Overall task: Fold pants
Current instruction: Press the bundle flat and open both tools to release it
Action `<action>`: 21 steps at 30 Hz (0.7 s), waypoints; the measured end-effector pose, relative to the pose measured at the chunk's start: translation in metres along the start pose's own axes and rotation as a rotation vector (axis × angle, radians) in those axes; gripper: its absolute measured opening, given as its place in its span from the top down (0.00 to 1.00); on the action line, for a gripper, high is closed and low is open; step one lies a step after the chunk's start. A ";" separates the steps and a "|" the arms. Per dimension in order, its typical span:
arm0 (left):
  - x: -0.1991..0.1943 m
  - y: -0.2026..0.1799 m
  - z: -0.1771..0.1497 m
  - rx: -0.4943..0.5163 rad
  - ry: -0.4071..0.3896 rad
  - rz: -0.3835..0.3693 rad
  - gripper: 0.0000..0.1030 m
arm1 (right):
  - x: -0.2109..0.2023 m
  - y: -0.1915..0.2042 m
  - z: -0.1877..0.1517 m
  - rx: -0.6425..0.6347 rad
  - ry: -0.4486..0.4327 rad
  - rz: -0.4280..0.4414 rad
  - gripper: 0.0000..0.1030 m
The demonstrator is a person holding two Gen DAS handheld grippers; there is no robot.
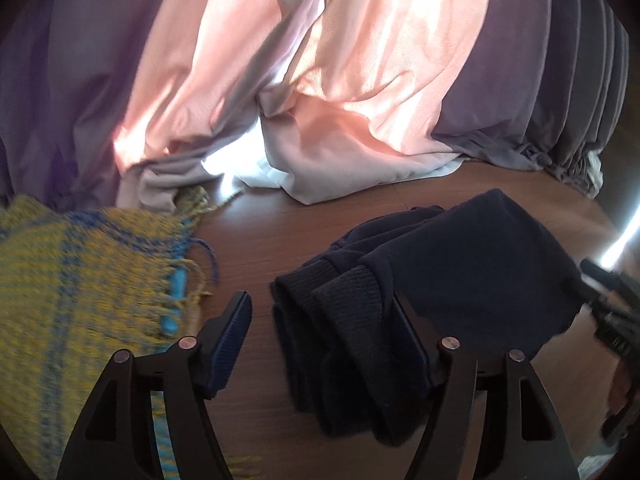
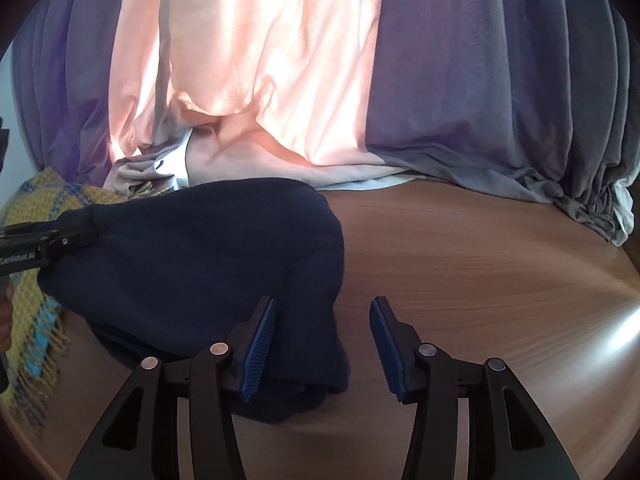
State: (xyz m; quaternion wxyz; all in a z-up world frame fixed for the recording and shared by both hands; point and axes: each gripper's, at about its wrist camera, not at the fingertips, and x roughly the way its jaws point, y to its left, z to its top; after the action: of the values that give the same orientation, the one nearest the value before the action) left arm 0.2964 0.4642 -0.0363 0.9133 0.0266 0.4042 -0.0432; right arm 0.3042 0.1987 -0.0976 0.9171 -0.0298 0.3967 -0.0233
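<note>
1. White lettering shows on the body of the left hand-held gripper (image 2: 44,240) in the right wrist view, too blurred to read.
2. The left hand-held gripper (image 1: 324,320) has its fingers spread apart over the ribbed cuffs of the dark navy pants (image 1: 420,280), its right finger (image 1: 412,340) against the cloth.
3. The right hand-held gripper (image 2: 322,340) is also spread open, its left finger (image 2: 260,344) lying on the pants (image 2: 200,248), the other over bare wood.
4. The pants lie folded in a bundle on the table (image 2: 480,260), near its far edge below the curtains (image 2: 260,60).
5. Only the left wrist view shows the stacked cuffs; a yellow-and-blue woven blanket (image 1: 80,288) lies left of them.
</note>
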 end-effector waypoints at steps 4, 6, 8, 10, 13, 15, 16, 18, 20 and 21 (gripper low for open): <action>-0.014 -0.004 -0.004 0.051 -0.016 0.039 0.31 | -0.019 -0.003 0.003 0.000 -0.032 -0.015 0.52; -0.018 -0.007 -0.002 0.066 -0.025 0.051 0.31 | -0.028 -0.005 0.007 0.004 -0.044 -0.014 0.52; -0.021 -0.010 0.003 0.075 -0.046 0.061 0.31 | -0.034 -0.006 0.009 0.006 -0.070 0.001 0.52; -0.022 -0.009 0.013 0.085 -0.061 0.090 0.31 | -0.036 -0.004 0.010 -0.003 -0.087 0.019 0.52; -0.026 -0.004 0.023 0.082 -0.073 0.119 0.32 | -0.032 0.002 0.012 -0.009 -0.075 0.053 0.60; -0.037 -0.002 0.025 0.065 -0.096 0.095 0.35 | -0.029 0.007 0.015 -0.010 -0.064 0.080 0.64; -0.041 -0.001 0.025 0.058 -0.104 0.066 0.42 | -0.030 0.010 0.016 -0.010 -0.067 0.091 0.64; -0.042 -0.002 0.024 0.054 -0.088 -0.020 0.53 | -0.032 0.012 0.016 -0.003 -0.076 0.105 0.68; -0.037 -0.004 0.023 0.062 -0.069 -0.078 0.65 | -0.032 0.012 0.017 0.007 -0.075 0.120 0.68; -0.031 -0.005 0.021 0.064 -0.056 -0.092 0.67 | -0.030 0.011 0.017 0.012 -0.071 0.120 0.68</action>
State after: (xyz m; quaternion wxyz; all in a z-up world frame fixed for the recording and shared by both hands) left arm 0.2905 0.4590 0.0013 0.9199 0.0361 0.3776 -0.0990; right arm 0.2960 0.2123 -0.0654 0.9306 -0.0013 0.3648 0.0307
